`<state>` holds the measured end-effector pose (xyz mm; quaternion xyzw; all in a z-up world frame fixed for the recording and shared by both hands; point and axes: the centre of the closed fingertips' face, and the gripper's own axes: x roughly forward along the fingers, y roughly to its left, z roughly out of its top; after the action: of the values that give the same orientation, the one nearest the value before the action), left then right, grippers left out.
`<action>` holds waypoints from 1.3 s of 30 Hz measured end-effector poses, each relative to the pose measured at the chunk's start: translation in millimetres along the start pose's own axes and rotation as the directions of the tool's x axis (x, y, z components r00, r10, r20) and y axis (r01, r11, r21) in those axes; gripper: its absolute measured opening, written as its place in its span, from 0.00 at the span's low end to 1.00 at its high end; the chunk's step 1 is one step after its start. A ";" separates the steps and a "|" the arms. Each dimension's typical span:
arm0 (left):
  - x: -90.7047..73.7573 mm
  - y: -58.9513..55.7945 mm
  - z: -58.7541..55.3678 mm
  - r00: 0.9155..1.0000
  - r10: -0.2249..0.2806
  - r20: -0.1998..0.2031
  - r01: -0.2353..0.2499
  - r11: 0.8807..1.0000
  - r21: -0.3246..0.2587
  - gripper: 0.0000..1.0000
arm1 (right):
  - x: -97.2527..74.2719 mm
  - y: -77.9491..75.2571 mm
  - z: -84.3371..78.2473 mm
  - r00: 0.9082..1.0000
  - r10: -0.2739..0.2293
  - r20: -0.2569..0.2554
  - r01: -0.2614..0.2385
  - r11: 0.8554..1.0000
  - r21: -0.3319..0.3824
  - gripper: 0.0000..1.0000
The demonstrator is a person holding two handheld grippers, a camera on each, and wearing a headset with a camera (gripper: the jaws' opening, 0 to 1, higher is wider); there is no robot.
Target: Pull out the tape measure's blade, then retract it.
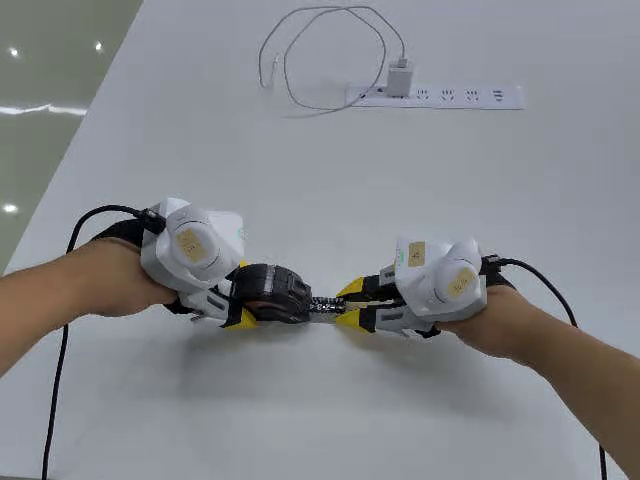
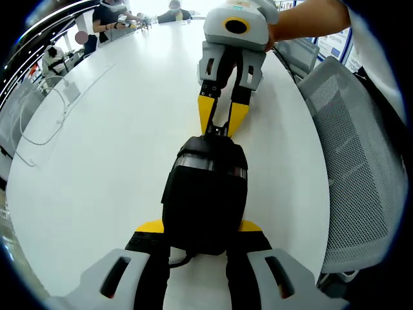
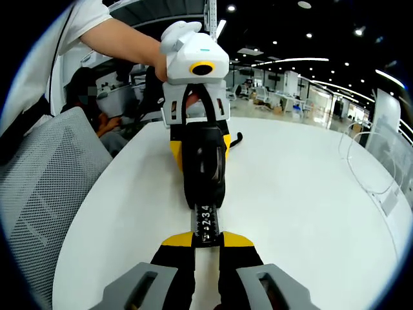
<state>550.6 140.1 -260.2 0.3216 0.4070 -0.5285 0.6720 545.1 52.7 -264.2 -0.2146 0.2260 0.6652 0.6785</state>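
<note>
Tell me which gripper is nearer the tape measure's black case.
Left. The left gripper is clamped around the case, touching both its sides. The right gripper sits just beyond the case's front, pinching the short bit of blade pulled out.

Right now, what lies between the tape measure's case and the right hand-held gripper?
A short stretch of pulled-out blade, printed with numbers, runs from the case to the right hand-held gripper, clearest in the right gripper view.
</note>
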 end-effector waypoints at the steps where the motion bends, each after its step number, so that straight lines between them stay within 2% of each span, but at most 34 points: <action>1: 0.0 0.0 -0.1 1.000 0.000 -0.001 0.000 1.000 0.001 0.29 | -0.7 0.2 -0.2 1.000 0.000 -0.001 0.000 1.000 0.001 0.09; 15: 0.8 1.4 -1.9 1.000 -0.005 -0.008 0.005 1.000 -0.001 0.29 | -6.1 0.1 -2.2 1.000 -0.005 -0.005 0.005 1.000 0.001 0.09; 39: 0.1 -1.0 -1.2 1.000 -0.008 -0.012 0.008 1.000 -0.007 0.29 | -32.4 -1.7 -19.4 0.999 -0.021 -0.039 0.021 1.000 0.010 0.09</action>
<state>549.4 140.8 -260.8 0.3211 0.4141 -0.5278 0.6685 546.0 15.0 -260.7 -0.2264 0.2405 0.6524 0.6821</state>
